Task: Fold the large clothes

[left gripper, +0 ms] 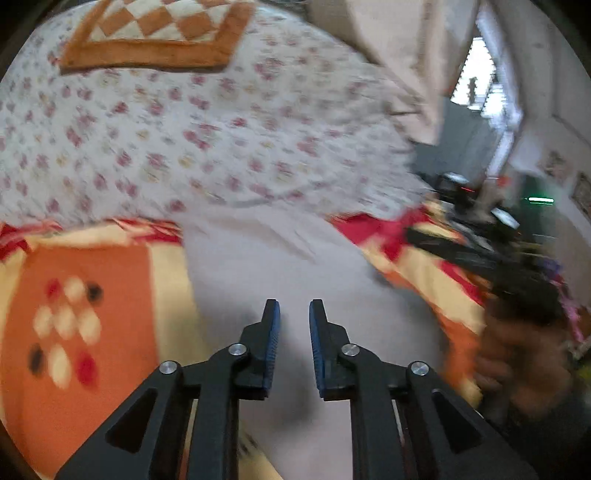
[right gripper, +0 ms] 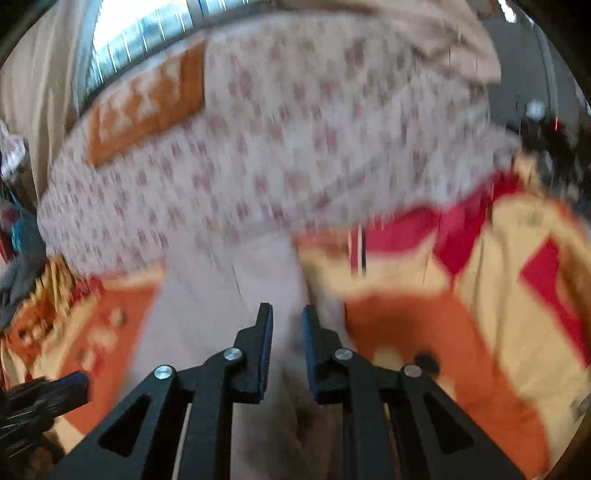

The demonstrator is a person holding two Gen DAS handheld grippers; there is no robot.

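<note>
Both hand-held grippers hang empty — the left hand-held gripper (left gripper: 294, 314) and right hand-held gripper (right gripper: 287, 317) with a narrow gap between the jaws. The pale garment (left gripper: 280, 258) lies under and ahead of them on the bed (left gripper: 74, 332) — folding looks unfinished, I'd say.

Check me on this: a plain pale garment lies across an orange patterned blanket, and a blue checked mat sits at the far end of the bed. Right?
Not quite: the checked mat is orange and white, not blue, as the left wrist view shows. The plain pale garment does lie across the orange patterned blanket.
</note>
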